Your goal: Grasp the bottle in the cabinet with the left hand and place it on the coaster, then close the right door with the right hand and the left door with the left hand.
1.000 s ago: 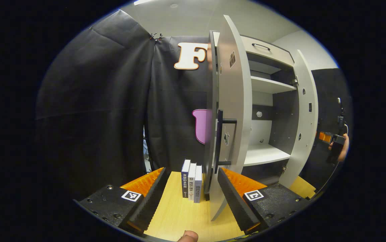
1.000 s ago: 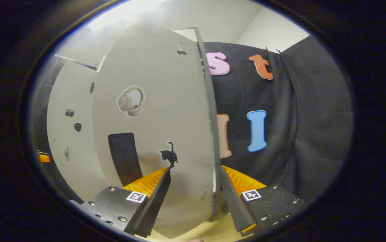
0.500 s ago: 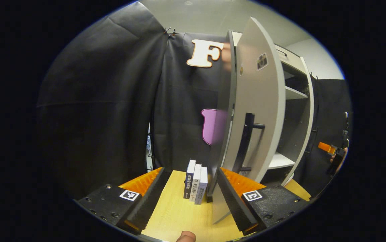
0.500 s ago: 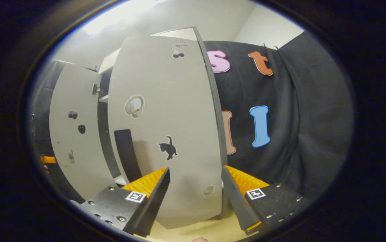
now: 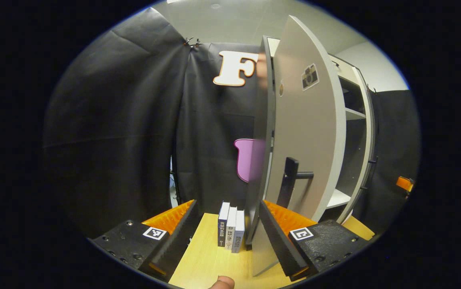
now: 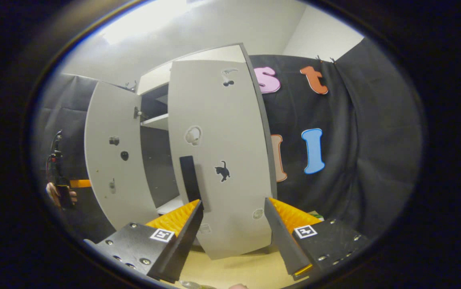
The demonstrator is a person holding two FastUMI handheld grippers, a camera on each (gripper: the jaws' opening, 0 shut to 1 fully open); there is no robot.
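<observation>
On the wooden table (image 5: 210, 261), both open tongs (image 5: 225, 237) (image 6: 233, 237) face cabinet doors (image 6: 222, 160).

book spines (image 5: 230, 229), print too small to read

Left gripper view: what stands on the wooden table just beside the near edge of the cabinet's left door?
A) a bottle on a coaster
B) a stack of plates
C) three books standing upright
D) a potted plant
C: three books stand upright, spines toward the camera, on the wooden table, close against the near edge of the left door, ahead of the open left gripper.
</observation>
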